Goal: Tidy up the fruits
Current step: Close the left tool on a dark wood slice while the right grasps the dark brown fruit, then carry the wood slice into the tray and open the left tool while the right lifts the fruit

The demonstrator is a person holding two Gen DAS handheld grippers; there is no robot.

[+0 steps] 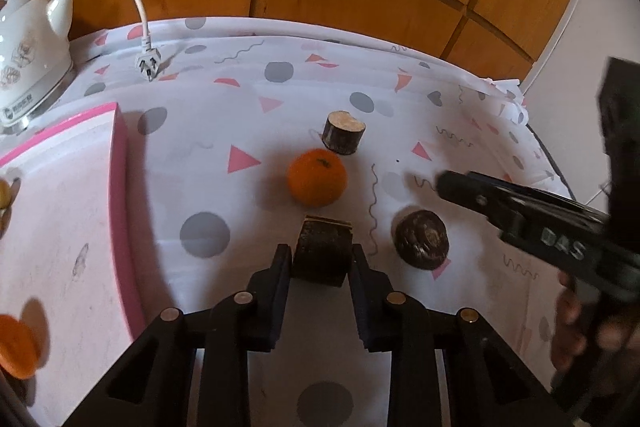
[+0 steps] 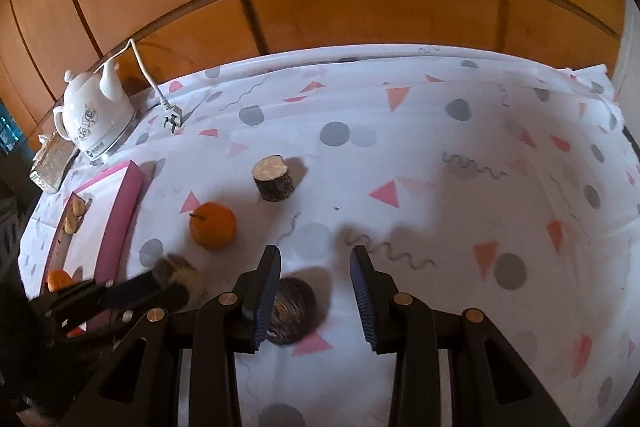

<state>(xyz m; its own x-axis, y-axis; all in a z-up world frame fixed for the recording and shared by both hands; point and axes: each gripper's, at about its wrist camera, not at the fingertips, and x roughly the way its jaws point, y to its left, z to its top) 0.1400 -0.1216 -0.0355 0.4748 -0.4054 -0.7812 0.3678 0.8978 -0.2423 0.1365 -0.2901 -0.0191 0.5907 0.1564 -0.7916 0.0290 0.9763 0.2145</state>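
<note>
In the left wrist view, the left gripper (image 1: pixel 322 259) has its jaws drawn in against the sides of a dark cut piece (image 1: pixel 322 253) standing on the cloth (image 1: pixel 280 307); the pads look to be touching it, so the step in hand seems to be picking this piece up. Just beyond it lies an orange (image 1: pixel 317 177), then a second piece (image 1: pixel 343 131), and a third piece (image 1: pixel 421 239) lies to the right, near the right gripper (image 1: pixel 444 183). The pink tray (image 1: pixel 120 195) at the left already holds an orange half (image 1: pixel 18 347). In the right wrist view, the right gripper (image 2: pixel 315 263) stands partly open and holds nothing; the third piece (image 2: pixel 290 311) lies just under its left finger, not between the pads. Next, the left hand probably needs a straight lift, then a carry left over the tray rim; the right must shift left to straddle its piece.
</note>
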